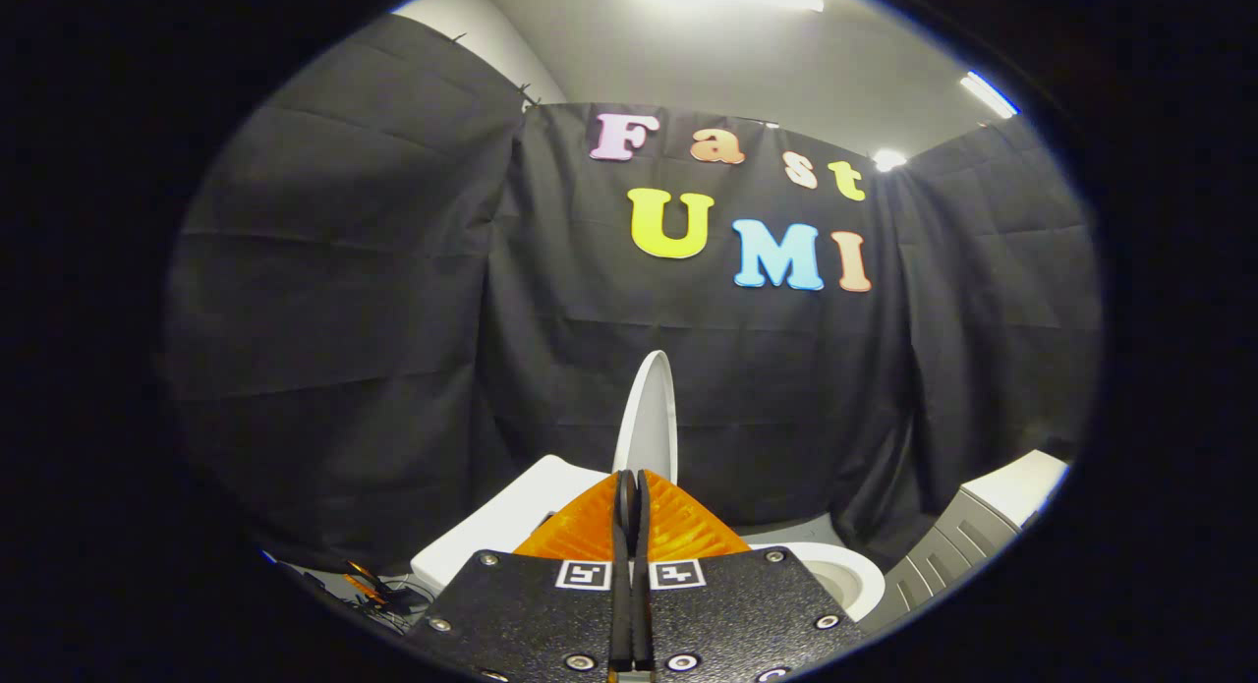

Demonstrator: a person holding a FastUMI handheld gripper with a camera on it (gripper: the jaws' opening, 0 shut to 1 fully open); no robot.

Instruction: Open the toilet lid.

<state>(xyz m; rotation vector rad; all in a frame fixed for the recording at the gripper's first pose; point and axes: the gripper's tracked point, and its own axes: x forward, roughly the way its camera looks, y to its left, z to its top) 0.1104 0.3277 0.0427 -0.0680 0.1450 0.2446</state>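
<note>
**Lid upright, fingers closed near its edge**

To the left we see the tank (511, 521); the toilet lid (649, 418) stands raised just beyond our gripper (630, 496), whose fingers are pressed together. Whether they pinch the lid's edge, we cannot tell. Rightward lies the bowl (835, 570). Letting go before the lid passes vertical could drop it shut.

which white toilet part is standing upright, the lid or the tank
The lid: it rises edge-on just beyond the shut hand-held gripper. The tank sits low and boxy beside it.
</note>
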